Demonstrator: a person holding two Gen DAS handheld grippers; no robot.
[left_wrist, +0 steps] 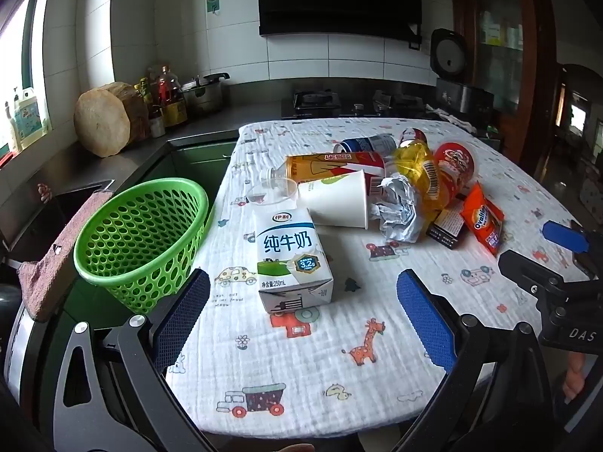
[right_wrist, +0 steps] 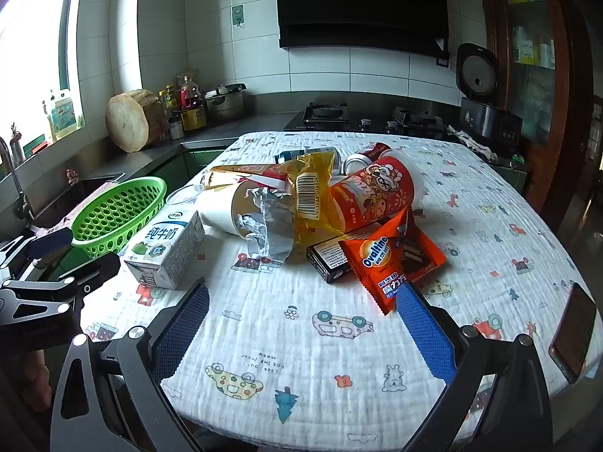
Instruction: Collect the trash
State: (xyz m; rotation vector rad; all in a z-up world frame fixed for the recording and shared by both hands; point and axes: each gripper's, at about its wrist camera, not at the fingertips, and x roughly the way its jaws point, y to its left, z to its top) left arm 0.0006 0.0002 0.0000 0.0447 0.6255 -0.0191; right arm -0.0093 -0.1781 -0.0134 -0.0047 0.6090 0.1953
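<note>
Two grippers hang over the near edge of the table (left_wrist: pixel 377 395), both tipped down toward the pile, and neither has anything in it. My left gripper (left_wrist: pixel 303 324) stands spread wide, nothing between the blue pads, and my right gripper (right_wrist: pixel 303 326) is the same.

Nothing looks collected yet, as far as I can judge: the green basket (left_wrist: pixel 139 237) at the table's left edge shows no trash inside from either view.

What the first pick turns on is the milk carton (left_wrist: pixel 292 260). It lies on the cloth apart from the heap, nearest of all the trash to my left gripper, straight ahead and just beyond the pads, close beside the basket. Its long axis runs roughly away from me, tilted a little to the left, so its narrow width lies across the gap between the pads and I judge I can go straight in without rolling the wrist.

From the right wrist view the carton sits far off to the left, so I leave it to the left hand. Nearer my right pads is the orange snack wrapper (right_wrist: pixel 392 263), which lies partly on a dark small box (right_wrist: pixel 329 260), ahead and slightly right. Behind those, the paper cup (left_wrist: pixel 335 203), crumpled paper (left_wrist: pixel 397 211), bottles and cans are heaped touching one another.
</note>
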